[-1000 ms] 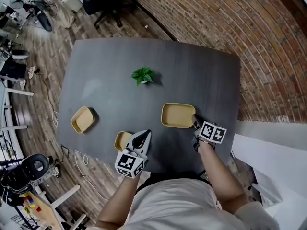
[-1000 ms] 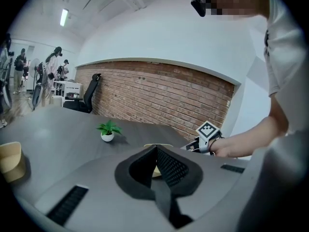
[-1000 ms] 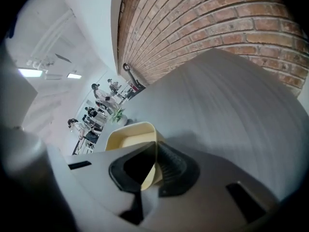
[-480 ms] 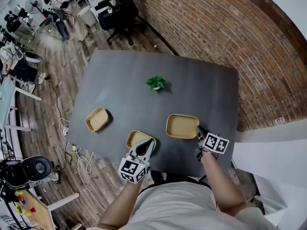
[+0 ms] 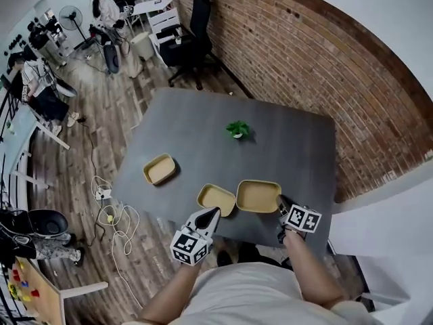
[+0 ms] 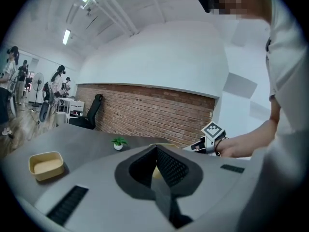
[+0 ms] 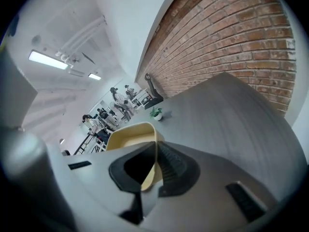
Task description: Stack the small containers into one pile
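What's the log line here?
left gripper: shut on middle container | right gripper: shut on large container | third container: untouched

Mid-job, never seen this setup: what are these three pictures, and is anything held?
No robot here: a person holds two claw tools, one per side. The top-down picture comes from a camera on the person's head; the other two come from cameras riding on each tool, looking along its claw. On the grey table lie a small container and a little potted plant. The left claw is shut on the rim of the middle container; the right claw is shut on the rim of the bigger container beside it.
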Demonstrator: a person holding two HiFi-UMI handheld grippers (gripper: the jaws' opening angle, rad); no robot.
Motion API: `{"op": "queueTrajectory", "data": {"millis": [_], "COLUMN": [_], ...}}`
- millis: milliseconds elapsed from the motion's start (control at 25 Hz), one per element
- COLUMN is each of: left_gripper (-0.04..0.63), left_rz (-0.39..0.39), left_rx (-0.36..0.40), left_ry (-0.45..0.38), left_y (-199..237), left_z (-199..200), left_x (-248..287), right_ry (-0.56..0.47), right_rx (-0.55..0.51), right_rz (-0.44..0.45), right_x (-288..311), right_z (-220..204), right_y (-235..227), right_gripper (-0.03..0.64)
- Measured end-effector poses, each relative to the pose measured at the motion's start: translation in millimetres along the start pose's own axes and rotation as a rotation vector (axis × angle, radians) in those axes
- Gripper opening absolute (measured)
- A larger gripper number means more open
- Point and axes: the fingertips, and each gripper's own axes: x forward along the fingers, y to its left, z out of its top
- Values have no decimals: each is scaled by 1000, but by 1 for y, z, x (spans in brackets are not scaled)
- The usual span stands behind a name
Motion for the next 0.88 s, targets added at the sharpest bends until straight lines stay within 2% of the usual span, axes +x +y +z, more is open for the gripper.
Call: {"op": "queueTrajectory", "data": {"millis": [240,480,680,880], "left_gripper": [11,11,11,11], "left_rz": [0,-10,1,10], "left_rx": [-1,8,3,4], "left_ry": [-26,-38,-43,-39], "left_y": [-10,-26,-24,-19], "left_z": [-2,-5,-4,5], "left_x": [-50,-70,-69,-46], "right_ry": [-23,-17,-5,8], "right_rx": [-20,-28,-43,-53], "right_rz": [15,22,23,31], "right_x": [-27,-41,-45,-35], "right_z": [-28,-47,-48,-30], "right_y": [31,38,35,25], "right_gripper": [21,21,21,21]}}
